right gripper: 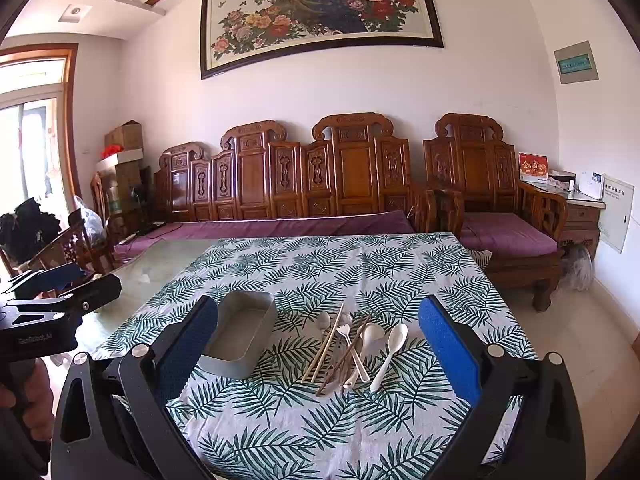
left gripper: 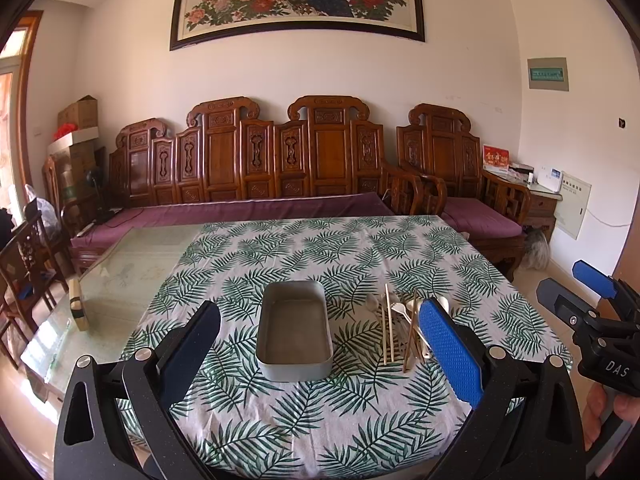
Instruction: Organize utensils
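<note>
Both grippers hover spread wide above the table, nothing yet picked up: the sorting looks about to begin.

The metal tray (left gripper: 295, 330) sits on the leaf-print tablecloth (right gripper: 360, 268) and holds nothing; its floor is bare. Just to the right of the tray lies a loose pile of utensils (right gripper: 352, 346): pale chopsticks (right gripper: 323, 350) nearest the tray, darker wooden ones crossing them, metal spoons behind, and two white ceramic spoons (right gripper: 390, 354) farthest from it. The left gripper (left gripper: 320, 354) stands released over the tray, the right gripper (right gripper: 320, 354) released over the pile, neither touching anything. Likely next, the right gripper must drop onto one piece, probably the outlying white spoon, and close on its handle without dragging its neighbours.
</note>
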A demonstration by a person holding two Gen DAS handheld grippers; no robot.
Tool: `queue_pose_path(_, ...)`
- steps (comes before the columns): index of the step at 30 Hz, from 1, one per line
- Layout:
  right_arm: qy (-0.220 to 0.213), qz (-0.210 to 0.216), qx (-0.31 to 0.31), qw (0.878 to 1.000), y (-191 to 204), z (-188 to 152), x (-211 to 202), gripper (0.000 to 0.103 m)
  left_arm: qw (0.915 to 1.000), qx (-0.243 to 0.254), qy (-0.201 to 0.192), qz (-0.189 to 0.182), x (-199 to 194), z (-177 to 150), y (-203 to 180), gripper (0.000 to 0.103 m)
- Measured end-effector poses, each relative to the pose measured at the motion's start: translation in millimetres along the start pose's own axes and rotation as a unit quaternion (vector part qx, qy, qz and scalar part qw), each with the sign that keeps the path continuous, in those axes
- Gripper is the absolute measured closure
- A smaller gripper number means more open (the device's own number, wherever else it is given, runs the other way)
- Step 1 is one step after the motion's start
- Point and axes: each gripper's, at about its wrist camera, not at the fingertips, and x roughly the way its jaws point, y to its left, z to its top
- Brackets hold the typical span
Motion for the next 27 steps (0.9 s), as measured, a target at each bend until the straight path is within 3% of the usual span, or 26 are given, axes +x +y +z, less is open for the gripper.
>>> queue_pose_path(27,0.0,0.0,0.0,1.0,-0.3,-0.7,3.2,0.002,1.0,0.0,0.0,0.0,-3.3,0.9,-0.9,0.007)
